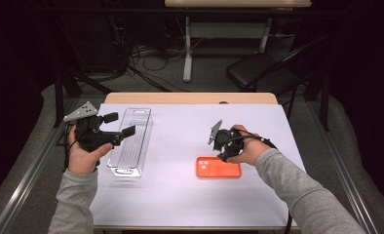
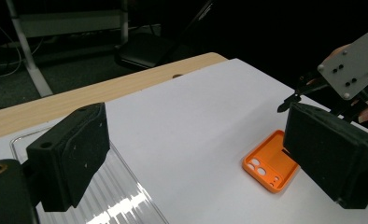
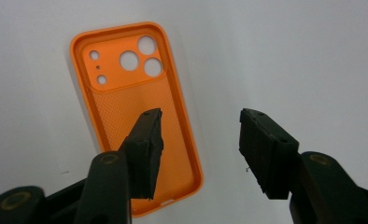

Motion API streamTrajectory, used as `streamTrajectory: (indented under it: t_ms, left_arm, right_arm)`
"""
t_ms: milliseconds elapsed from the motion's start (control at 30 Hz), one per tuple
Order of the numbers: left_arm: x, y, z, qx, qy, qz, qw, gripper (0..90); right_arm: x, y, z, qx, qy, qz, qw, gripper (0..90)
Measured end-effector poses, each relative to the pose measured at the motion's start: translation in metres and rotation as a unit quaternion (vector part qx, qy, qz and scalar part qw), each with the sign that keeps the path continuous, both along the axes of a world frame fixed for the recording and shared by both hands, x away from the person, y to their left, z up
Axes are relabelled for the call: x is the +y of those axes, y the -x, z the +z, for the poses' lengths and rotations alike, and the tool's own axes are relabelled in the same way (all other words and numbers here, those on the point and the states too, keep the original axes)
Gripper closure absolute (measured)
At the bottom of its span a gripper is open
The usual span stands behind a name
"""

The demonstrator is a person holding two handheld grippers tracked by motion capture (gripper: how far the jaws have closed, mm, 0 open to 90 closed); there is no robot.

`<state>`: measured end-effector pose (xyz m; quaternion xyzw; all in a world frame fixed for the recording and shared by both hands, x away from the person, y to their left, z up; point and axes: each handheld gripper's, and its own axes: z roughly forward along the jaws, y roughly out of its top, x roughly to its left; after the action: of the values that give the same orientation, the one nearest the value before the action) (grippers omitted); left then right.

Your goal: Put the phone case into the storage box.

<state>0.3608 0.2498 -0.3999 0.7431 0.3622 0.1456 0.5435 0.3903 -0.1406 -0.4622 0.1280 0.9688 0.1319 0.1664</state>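
Observation:
An orange phone case [image 1: 218, 167] lies inside-up on the white table cover, camera holes toward the left in the high view. My right gripper [image 1: 225, 157] points down over the case's right end. In the right gripper view the orange case [image 3: 130, 102] has one long edge between the open jaws of my right gripper [image 3: 200, 116]: one jaw hangs over the inside, the other over bare cover, and neither pad presses on it. My left gripper [image 1: 121, 124] is held open above a clear plastic tray [image 1: 131, 141], with nothing between its jaws.
The white cover [image 1: 180, 190] spans the table, with a wooden strip [image 1: 190, 98] along the far edge. Behind the table stand a black chair [image 1: 258, 70] and another table's legs [image 1: 187, 53], with cables on the floor. In the left gripper view, the orange case [image 2: 271, 168] lies right of the tray [image 2: 126, 196].

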Motion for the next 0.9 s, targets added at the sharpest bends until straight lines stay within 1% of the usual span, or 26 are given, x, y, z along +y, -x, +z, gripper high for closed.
streamTrajectory:
  t_ms: [33, 67, 100, 200, 233, 300, 333, 367, 400, 433, 467, 500, 567, 600, 667, 700, 900]
  left_arm:
    - [0.0, 0.0, 0.0, 0.0, 0.0, 0.0, 1.0, 7.5]
    - [0.0, 0.0, 0.0, 0.0, 0.0, 0.0, 1.0, 7.5]
    - [0.0, 0.0, 0.0, 0.0, -0.001, 0.0, 1.0, 7.7]
    - [-0.001, 0.0, 0.0, 0.0, -0.001, 0.0, 1.0, 7.7]
    - [-0.001, 0.0, 0.0, 0.0, -0.001, 0.0, 1.0, 7.7]
    - [-0.001, 0.0, -0.001, 0.001, -0.001, 0.0, 1.0, 7.7]
    - [-0.001, 0.0, -0.001, 0.002, -0.001, 0.0, 1.0, 7.7]
    - [-0.001, -0.001, -0.001, 0.002, -0.002, 0.0, 1.0, 8.0]
    - [0.0, -0.001, -0.001, 0.002, -0.001, 0.0, 1.0, 8.0]
    - [0.0, -0.001, -0.001, 0.002, -0.001, 0.0, 1.0, 8.0]
    - [0.0, -0.001, -0.001, 0.002, -0.001, 0.0, 1.0, 8.0]
    - [-0.001, -0.001, -0.002, 0.002, -0.002, 0.0, 1.0, 8.0]
    - [-0.001, -0.001, -0.002, 0.002, -0.002, 0.0, 1.0, 8.0]
    - [-0.001, -0.001, -0.002, 0.002, -0.002, 0.0, 1.0, 8.0]
    - [-0.001, -0.001, -0.002, 0.003, -0.002, 0.0, 1.0, 8.1]
    - [-0.001, -0.001, -0.002, 0.003, -0.003, 0.0, 1.0, 8.2]
    - [-0.002, -0.002, -0.003, 0.004, -0.004, -0.001, 1.0, 8.4]
  right_arm:
    - [0.001, -0.001, -0.004, 0.002, 0.006, 0.007, 1.0, 50.0]
    - [0.001, -0.001, -0.004, 0.002, 0.006, 0.007, 1.0, 50.0]
    - [0.002, -0.001, -0.008, 0.007, 0.014, 0.011, 0.9998, 50.5]
    - [0.003, -0.003, -0.012, 0.011, 0.016, 0.014, 0.9997, 51.2]
    - [0.003, -0.004, -0.014, 0.022, 0.019, 0.017, 0.9994, 51.9]
    - [0.004, -0.005, -0.016, 0.02, 0.019, 0.018, 0.9995, 51.9]
    - [0.004, -0.006, -0.017, 0.018, 0.024, 0.019, 0.9994, 52.2]
    - [0.004, -0.008, -0.019, 0.02, 0.029, 0.017, 0.9992, 56.2]
    - [0.004, -0.008, -0.019, 0.02, 0.029, 0.017, 0.9992, 56.2]
    - [0.004, -0.011, -0.021, 0.03, 0.028, 0.009, 0.9991, 58.3]
    - [0.004, -0.011, -0.021, 0.03, 0.028, 0.009, 0.9991, 58.3]
    - [0.003, -0.014, -0.023, 0.029, 0.036, 0.005, 0.9989, 59.2]
    - [0.002, -0.015, -0.024, 0.029, 0.038, 0.004, 0.9988, 60.3]
    - [0.001, -0.017, -0.025, 0.029, 0.041, 0.007, 0.9987, 60.9]
    - [0.001, -0.019, -0.026, 0.031, 0.042, 0.004, 0.9986, 61.9]
    - [0.001, -0.02, -0.027, 0.034, 0.041, 0.006, 0.9986, 63.6]
    - [0.003, -0.022, -0.032, 0.034, 0.048, 0.013, 0.9982, 66.7]
